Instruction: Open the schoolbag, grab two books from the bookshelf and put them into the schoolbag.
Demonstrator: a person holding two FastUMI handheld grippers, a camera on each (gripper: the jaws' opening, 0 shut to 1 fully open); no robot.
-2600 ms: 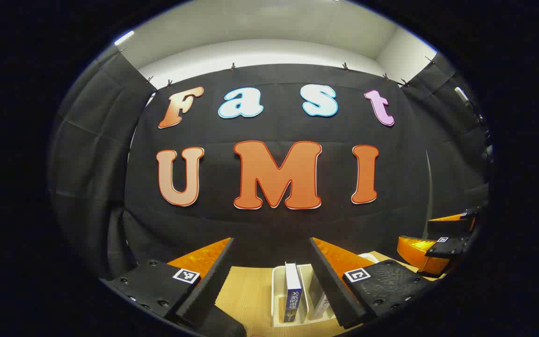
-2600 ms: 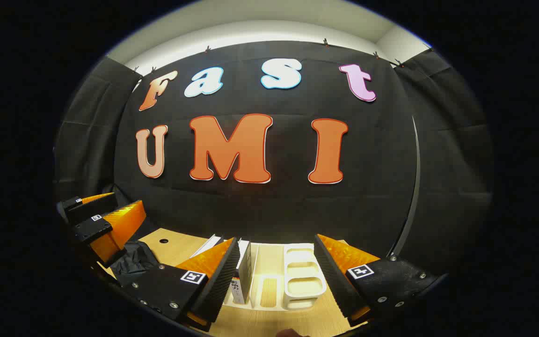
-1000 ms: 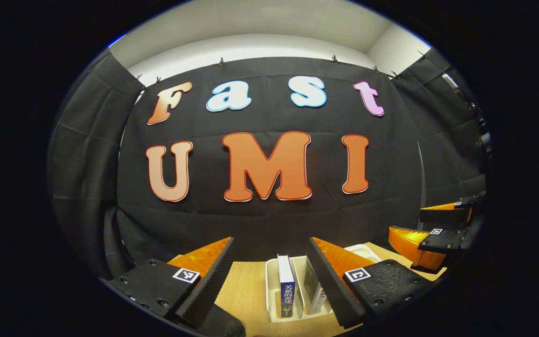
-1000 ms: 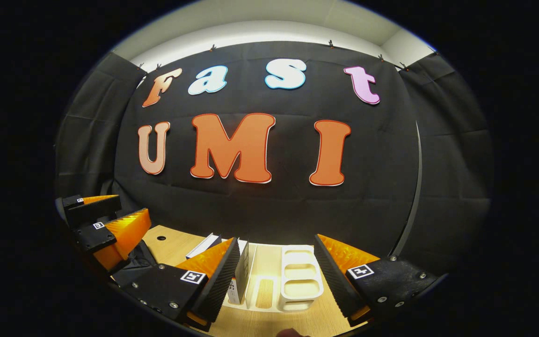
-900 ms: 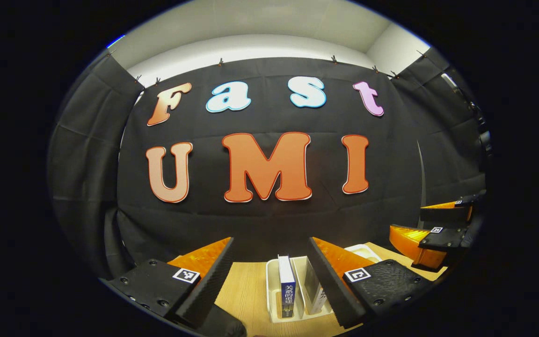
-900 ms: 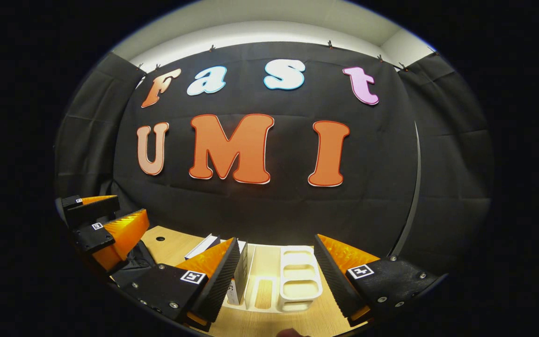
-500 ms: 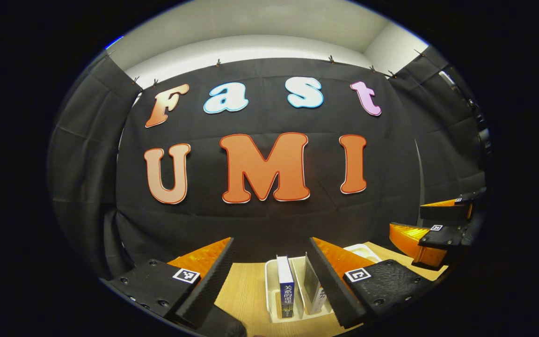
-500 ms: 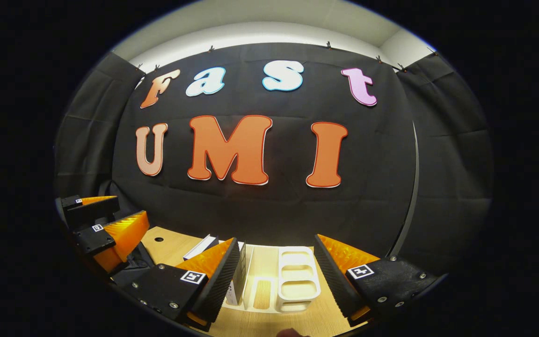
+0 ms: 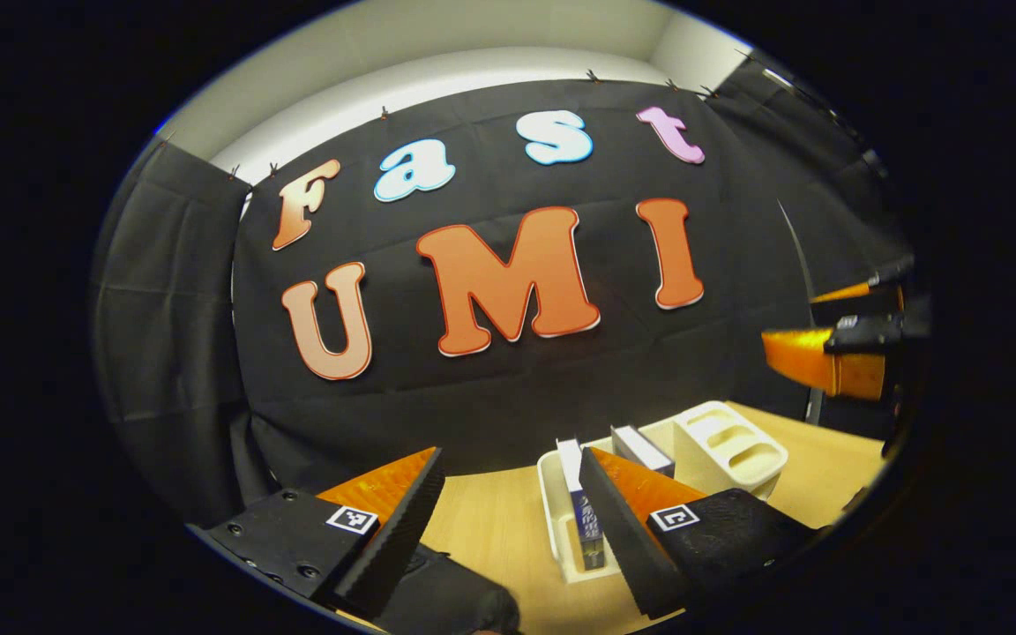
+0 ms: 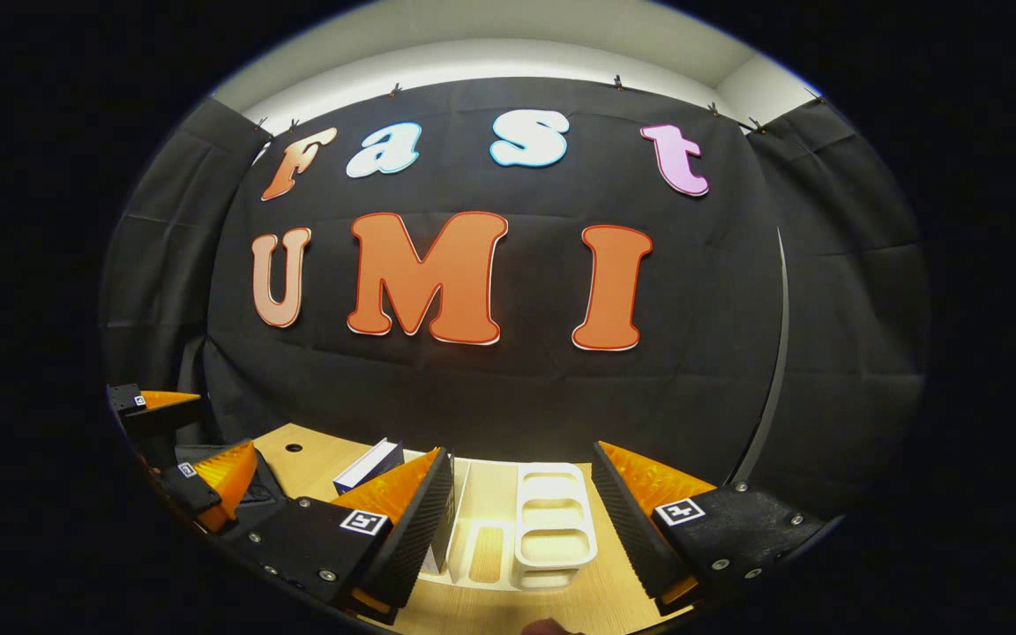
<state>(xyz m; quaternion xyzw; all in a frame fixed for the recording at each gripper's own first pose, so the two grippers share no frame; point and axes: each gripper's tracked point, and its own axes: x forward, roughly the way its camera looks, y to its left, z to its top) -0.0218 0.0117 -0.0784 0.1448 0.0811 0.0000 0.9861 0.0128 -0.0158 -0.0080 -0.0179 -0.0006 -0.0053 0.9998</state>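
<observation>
Low in the left gripper view, my left gripper (image 9: 508, 520) hangs with its jaws spread wide and nothing between them, tilted toward the dark schoolbag (image 9: 446, 600) at the bottom edge; I judge the bag must be opened first, so I hold off the books; lower centre right, the white bookshelf (image 9: 561, 538) keeps a blue-spined book (image 9: 580, 503) upright for an easy pinch, a second book (image 9: 640, 448) behind it; in the right gripper view my right gripper (image 10: 521, 520) waits spread and empty above the shelf on the wooden table (image 10: 314, 467).
</observation>
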